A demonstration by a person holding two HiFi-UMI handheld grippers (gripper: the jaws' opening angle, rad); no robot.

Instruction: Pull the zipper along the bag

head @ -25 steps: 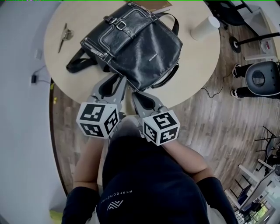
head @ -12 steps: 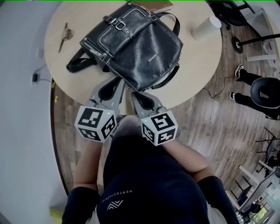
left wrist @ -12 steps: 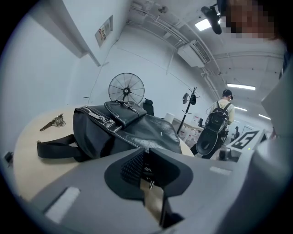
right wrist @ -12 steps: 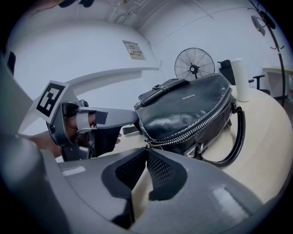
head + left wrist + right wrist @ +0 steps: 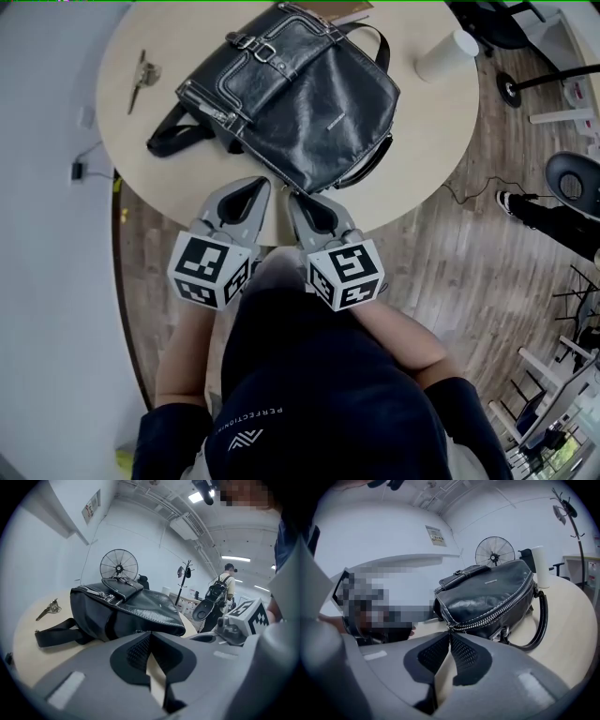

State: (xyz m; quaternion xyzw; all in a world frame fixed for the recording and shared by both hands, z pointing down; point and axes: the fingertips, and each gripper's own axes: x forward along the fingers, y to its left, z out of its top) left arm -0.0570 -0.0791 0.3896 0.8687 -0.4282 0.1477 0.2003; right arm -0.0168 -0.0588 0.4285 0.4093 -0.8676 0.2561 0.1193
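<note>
A black leather bag (image 5: 309,94) lies on the round table (image 5: 422,141). Both grippers meet its near corner. My left gripper (image 5: 261,181) has just been closing and now stands shut, its tips (image 5: 150,633) pinched on the bottom seam of the bag (image 5: 126,609). Close beside it, my right gripper (image 5: 296,195) is shut. In the right gripper view its tips (image 5: 450,632) meet at the near end of the silver zipper (image 5: 501,607), pinching the pull there. The zipper runs away along the side of the bag (image 5: 487,592).
Keys (image 5: 141,75) lie at the table's far left and a white cup (image 5: 448,54) stands at its far right. A black strap (image 5: 173,136) trails left of the bag, and a carry handle (image 5: 541,620) loops on the right. A person (image 5: 225,588) stands beyond.
The left gripper's jaws were apart by the bag's corner and have closed onto its edge. The right gripper has kept its place and stayed shut.
</note>
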